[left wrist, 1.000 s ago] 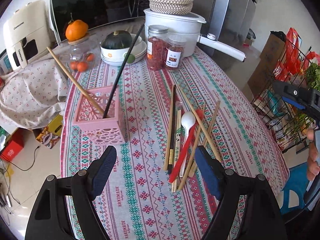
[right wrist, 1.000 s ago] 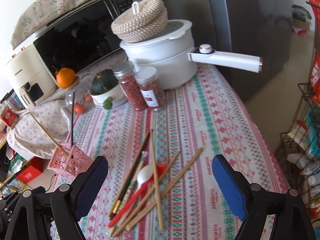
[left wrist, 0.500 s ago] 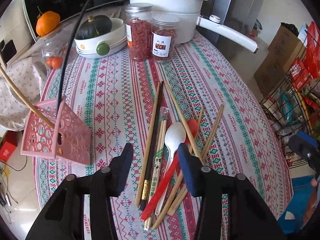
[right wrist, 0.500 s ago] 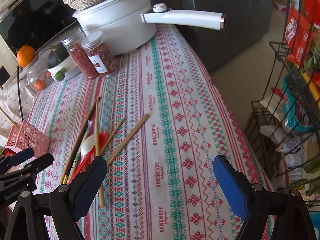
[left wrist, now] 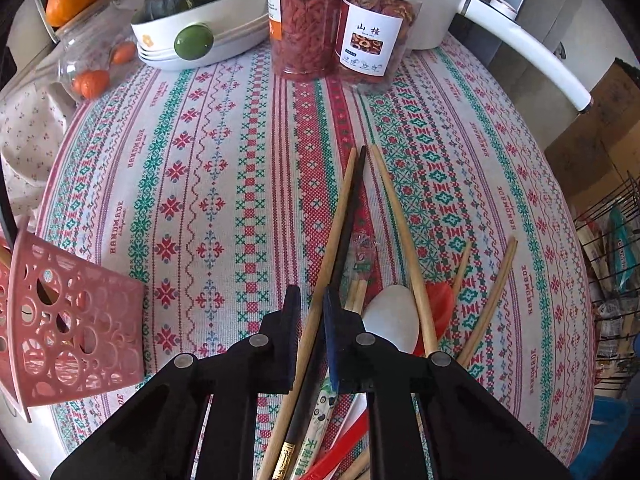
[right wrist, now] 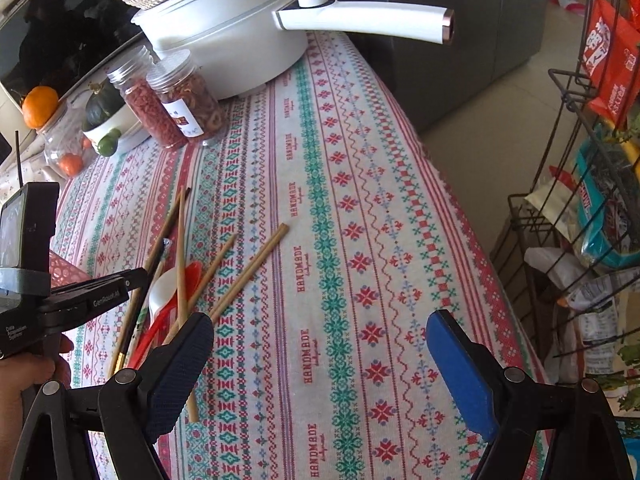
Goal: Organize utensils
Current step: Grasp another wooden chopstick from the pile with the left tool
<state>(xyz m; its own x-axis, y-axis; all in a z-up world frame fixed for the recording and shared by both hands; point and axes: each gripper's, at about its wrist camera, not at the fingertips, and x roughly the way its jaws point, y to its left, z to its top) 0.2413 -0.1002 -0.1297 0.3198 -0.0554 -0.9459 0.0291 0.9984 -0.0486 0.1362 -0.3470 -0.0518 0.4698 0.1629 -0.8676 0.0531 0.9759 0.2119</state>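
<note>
Left wrist view: the left gripper (left wrist: 311,320) sits low center of frame, its jaws closing around a light wooden chopstick (left wrist: 334,256), a black chopstick (left wrist: 352,216) running just beside it. Whether the pads already press on the wood can't be told; only a narrow gap shows.

Rest of the utensil pile lies at lower center-right on the patterned tablecloth (left wrist: 224,184): a white spoon (left wrist: 390,318), a red spoon (left wrist: 440,312), more wooden chopsticks (left wrist: 488,300), and a paper-wrapped pair, all crossing each other. The pink perforated holder (left wrist: 76,328) sits at the left edge, w/ sticks already standing in it.

Right wrist view: the right gripper (right wrist: 320,368) hangs wide open over bare cloth at bottom of frame, holding nothing.

Risks, as judgement: the jaws may catch the black stick along w/ the wooden one, or pinch off-center so it pivots & slips on lifting. Since the sticks overlap, pulling one up could drag or scatter neighbors, maybe toward the table edge. The holder looks light; a hard drop-in could tip it.
</note>
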